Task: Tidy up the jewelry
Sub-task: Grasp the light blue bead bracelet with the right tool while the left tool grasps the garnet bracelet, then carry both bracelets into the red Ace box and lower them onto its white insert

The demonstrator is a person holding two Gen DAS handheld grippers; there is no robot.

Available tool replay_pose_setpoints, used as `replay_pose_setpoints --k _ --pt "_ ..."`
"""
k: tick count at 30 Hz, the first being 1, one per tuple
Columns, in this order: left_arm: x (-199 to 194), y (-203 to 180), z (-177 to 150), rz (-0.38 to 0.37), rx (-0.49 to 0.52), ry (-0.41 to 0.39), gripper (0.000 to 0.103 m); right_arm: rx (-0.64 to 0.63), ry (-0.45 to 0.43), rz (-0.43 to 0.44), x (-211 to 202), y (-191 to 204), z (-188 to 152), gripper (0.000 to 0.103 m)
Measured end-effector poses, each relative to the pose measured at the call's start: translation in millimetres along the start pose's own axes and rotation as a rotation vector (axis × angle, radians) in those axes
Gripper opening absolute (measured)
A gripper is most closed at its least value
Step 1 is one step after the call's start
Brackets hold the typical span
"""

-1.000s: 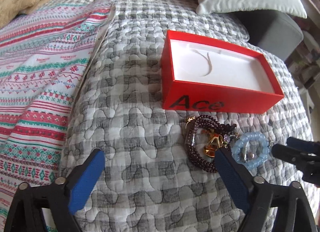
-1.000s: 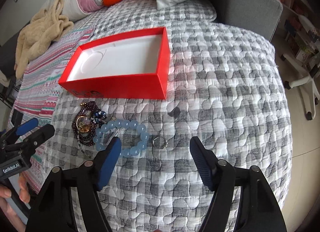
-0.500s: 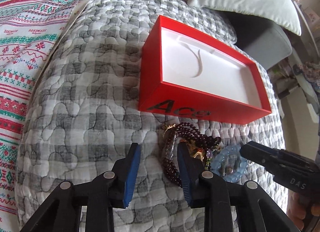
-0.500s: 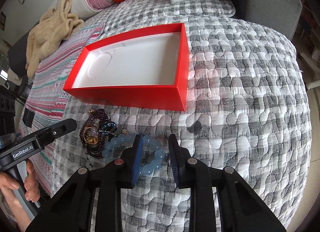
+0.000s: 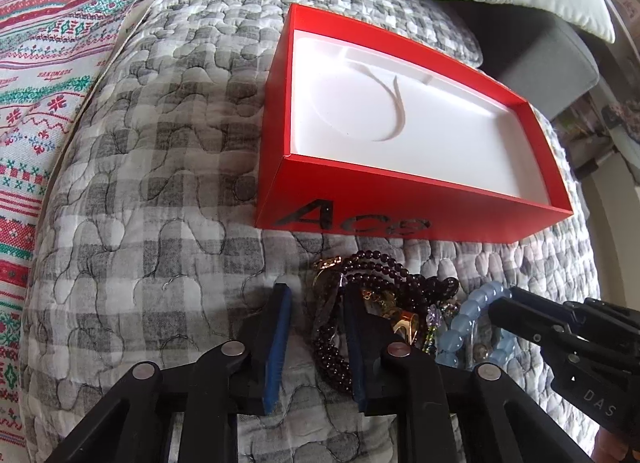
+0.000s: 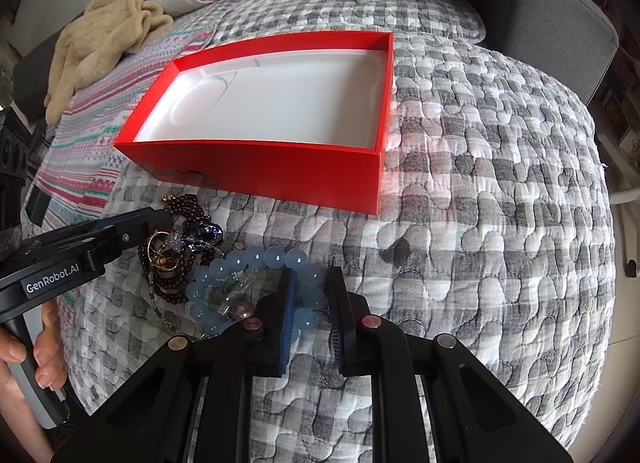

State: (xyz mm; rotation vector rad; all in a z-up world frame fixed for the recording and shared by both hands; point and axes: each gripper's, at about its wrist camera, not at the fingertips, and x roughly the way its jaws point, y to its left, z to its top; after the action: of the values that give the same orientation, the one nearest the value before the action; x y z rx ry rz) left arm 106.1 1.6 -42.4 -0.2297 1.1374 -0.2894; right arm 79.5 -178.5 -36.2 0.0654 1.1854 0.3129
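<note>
Nothing in the box yet, both grippers down at the jewelry pile.

Red box [image 6: 256,167] empty, white lining bare; dark red bead strand [image 5: 384,275], gold ring [image 5: 404,323] and blue bead bracelet [image 6: 240,263] tangled on the quilted bed [image 6: 480,223] just in front of it. Left gripper [image 5: 316,315] low, jaws narrow around part of the dark strand, grip uncertain. Right gripper [image 6: 310,295] low, jaws narrow around the bracelet's beads, probably pinching.

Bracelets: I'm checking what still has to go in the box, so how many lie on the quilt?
2 clearly: a dark beaded bracelet between the left gripper fingers, and a blue beaded bracelet between the right gripper fingers. The tangle may hide more.
</note>
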Motion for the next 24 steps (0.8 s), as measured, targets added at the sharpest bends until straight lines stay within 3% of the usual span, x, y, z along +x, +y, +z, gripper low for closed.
replay_pose_setpoints --k 1,3,16,24 --pt "-1 0 0 0.000 -0.002 -0.002 0.006 -0.004 -0.004 -0.004 0 0 0 0.013" --pt "-4 -1 -1 -0.006 -0.010 -0.009 0.004 -0.001 -0.008 -0.011 -2 -1 0 0.012" --pt "-67 -21 -11 -0.088 0.058 -0.154 0.004 0.035 -0.126 0.067 -55 1 -7 0.012" --pt "-86 -33 -4 -0.111 0.067 -0.234 0.004 0.045 -0.189 0.102 -80 9 -5 0.012"
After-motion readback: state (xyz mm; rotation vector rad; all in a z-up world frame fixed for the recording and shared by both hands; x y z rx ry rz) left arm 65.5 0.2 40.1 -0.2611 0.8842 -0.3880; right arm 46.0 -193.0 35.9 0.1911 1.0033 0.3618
